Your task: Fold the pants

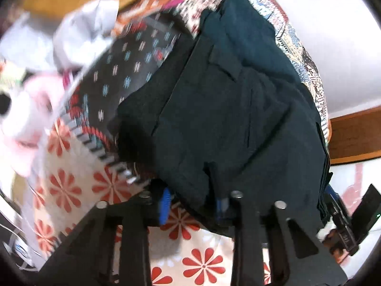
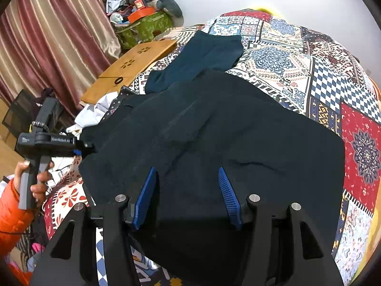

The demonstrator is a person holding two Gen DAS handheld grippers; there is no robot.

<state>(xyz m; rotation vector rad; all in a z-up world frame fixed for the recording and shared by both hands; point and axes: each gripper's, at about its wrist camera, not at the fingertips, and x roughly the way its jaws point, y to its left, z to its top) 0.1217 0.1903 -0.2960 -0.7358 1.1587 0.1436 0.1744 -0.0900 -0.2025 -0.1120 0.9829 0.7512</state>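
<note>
Right wrist view, left to right: orange sleeve [image 2: 12, 214] and hand [image 2: 35, 178] gripping the handle of the left gripper [image 2: 87, 146], its tip set against the left edge of the pants [image 2: 214, 131]; striped curtain [image 2: 59, 35] and wooden board [image 2: 133, 66] behind; dark pants spread flat on the patchwork bedspread [image 2: 321, 83], long axis running from the near edge of the bed up and away, slightly leftward, toward the board and the far wall; lighter teal stretch of cloth at the far end, same garment or not, impossible to tell; right gripper [image 2: 188, 190] low over the near end of the pants, jaws parted, ribbed blue pads [image 2: 145, 197] standing apart with inner faces bare and the cloth lying between them, unpinched. Left wrist view, left to right, blurred: pale and pink soft things at the edge; red-flowered sheet [image 1: 202, 264] below; pants filling the middle, long axis rising from the near jaws toward the upper right; left jaws drawn in and clenched on a bunched fold at the garment's near edge; right gripper at the far right margin.
</note>
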